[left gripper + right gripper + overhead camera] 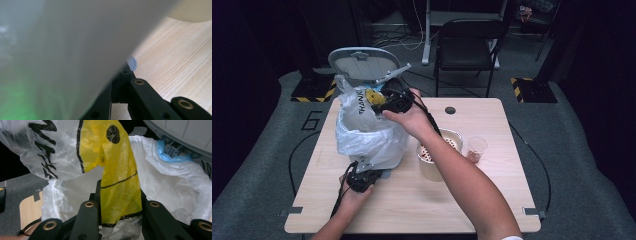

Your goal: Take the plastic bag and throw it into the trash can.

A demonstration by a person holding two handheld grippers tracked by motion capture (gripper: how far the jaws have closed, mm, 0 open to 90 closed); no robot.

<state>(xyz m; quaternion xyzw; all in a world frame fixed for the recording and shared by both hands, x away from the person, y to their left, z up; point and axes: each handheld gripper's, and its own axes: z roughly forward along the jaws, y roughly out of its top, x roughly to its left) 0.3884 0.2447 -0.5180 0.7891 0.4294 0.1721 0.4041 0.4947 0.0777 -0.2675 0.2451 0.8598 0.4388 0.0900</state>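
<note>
At the far left of the surface (492, 165), a white plastic bag (367, 135) with a yellow printed panel stands over a grey lidded bin (362, 62), its lid raised. The right claw (384, 106) pinches the yellow part of the bag's rim (117, 182) between its jaws, near the bin's top edge. The left claw (362, 172) is pressed together at the bag's lower edge, low at the near side; the film (62, 50) lies against it, but whether any is pinched between the jaws cannot be told. A paper bowl (434, 157) and a small clear cup (476, 148) stand just beside the bag.

The step in hand appears to be fitting the bag as a liner. The next move calls for drawing the rim outward and over the bin's edge while the lower hold steadies the bag.
</note>
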